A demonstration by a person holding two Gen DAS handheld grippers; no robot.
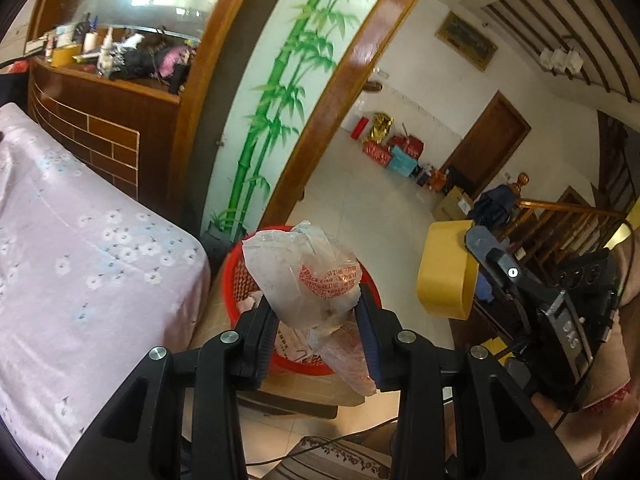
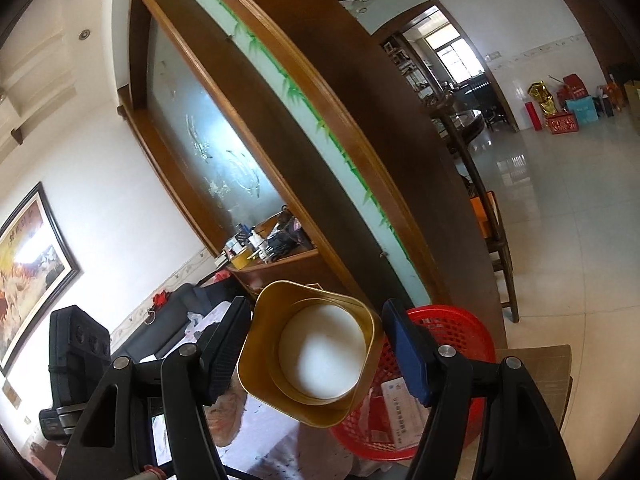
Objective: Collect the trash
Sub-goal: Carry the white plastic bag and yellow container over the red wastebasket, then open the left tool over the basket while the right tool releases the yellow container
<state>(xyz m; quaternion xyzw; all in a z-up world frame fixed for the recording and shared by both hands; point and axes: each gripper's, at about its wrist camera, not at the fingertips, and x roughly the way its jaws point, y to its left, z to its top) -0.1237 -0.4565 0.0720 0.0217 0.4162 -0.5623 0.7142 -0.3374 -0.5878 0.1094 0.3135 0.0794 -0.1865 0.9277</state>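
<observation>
My left gripper is shut on a crumpled whitish plastic bag with red print, held right over a red mesh basket on the floor. The basket holds paper scraps and plastic. In the right wrist view my right gripper is shut on a square gold tin, its open mouth facing the camera and a white round inside. The same tin shows at the right of the left wrist view, level with the bag. The red basket lies just behind and right of the tin.
A bed with a pink flowered cover lies left of the basket. Behind it rises a wooden-framed glass partition with painted bamboo and a cluttered wooden shelf. Flat cardboard lies under the basket. Open tiled floor stretches to the right.
</observation>
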